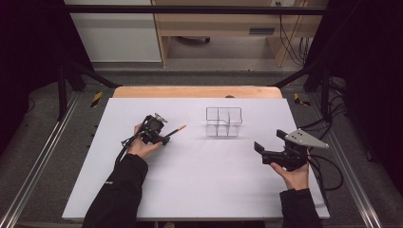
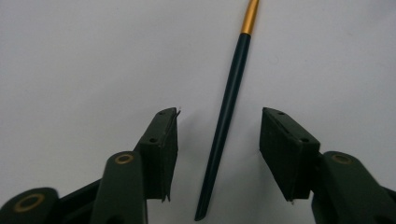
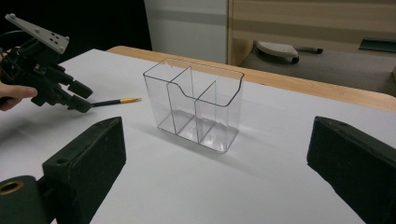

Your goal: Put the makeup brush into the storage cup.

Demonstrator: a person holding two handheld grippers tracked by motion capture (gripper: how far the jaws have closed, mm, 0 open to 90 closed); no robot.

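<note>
A dark green pencil with a gold ferrule [image 1: 177, 129] lies on the white table sheet [image 1: 199, 185], left of centre. My left gripper [image 1: 165, 139] is lowered over its near end. In the left gripper view the pencil [image 2: 229, 107] runs between the two pads with a gap on each side, so the left gripper [image 2: 219, 119] is open. A clear plastic organiser [image 1: 224, 122] with several compartments stands upright and empty at the middle back. My right gripper [image 1: 269, 141] is held at the right, jaws wide open and facing the organiser [image 3: 196, 105].
The right gripper view takes in the left gripper [image 3: 80, 99] and the pencil [image 3: 114, 101] at far left. The wooden table edge [image 1: 197, 91] runs along the back. Metal rails [image 1: 38, 161] flank the table; cables [image 1: 328, 171] trail at the right.
</note>
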